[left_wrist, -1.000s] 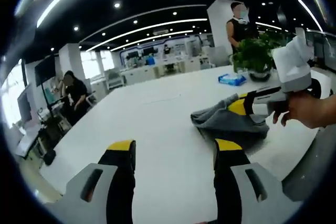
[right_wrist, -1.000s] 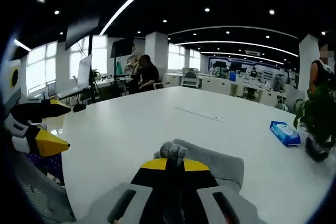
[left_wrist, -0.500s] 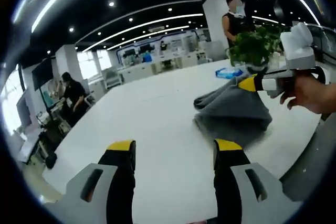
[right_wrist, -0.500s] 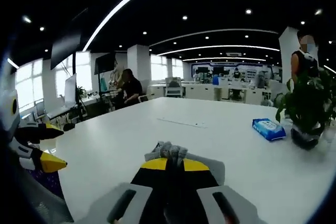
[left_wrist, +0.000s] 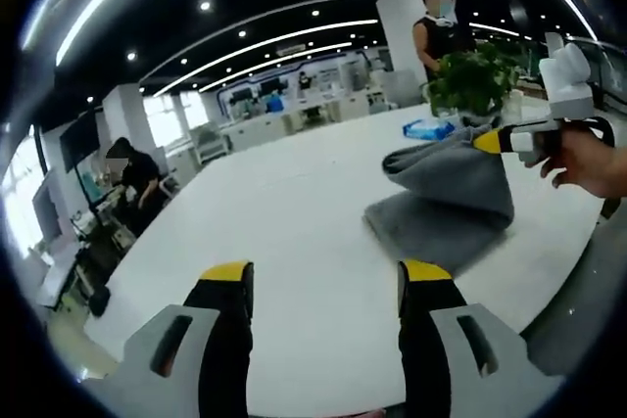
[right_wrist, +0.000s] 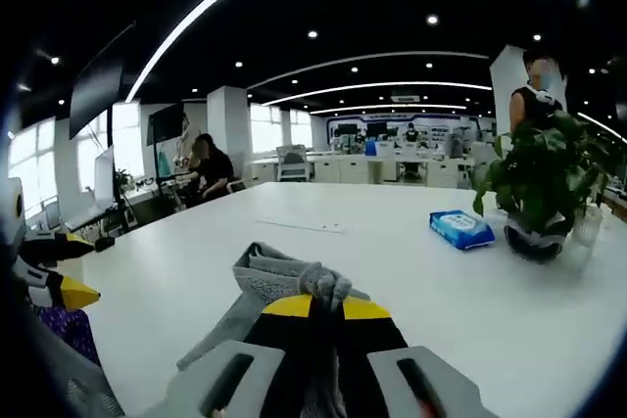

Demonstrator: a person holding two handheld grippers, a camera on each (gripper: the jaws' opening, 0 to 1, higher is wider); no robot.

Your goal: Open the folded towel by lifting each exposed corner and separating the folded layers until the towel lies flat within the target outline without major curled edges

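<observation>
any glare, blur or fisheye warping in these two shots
Left gripper view: ceiling strips bow into arcs, the white table looks washed out and bright, the towel is soft but readable, the right gripper sits warped near the edge. Right gripper view: same curved lights, windows at the left blown out, the plant fairly sharp, the towel bunched in the right gripper slightly blurred.

Left tool (left_wrist: 326, 281) has its jaws spread wide, parallel, gripping nothing, hovering low over the desk (left_wrist: 294, 212). Right tool (right_wrist: 326, 302) has jaws pinched together on a bunched fold of grey towel (right_wrist: 284, 276) that pokes out past the yellow tips. In the left gripper view the right tool sits up and to the right, held by a hand (left_wrist: 593, 159), towel hanging from its tip.
</observation>
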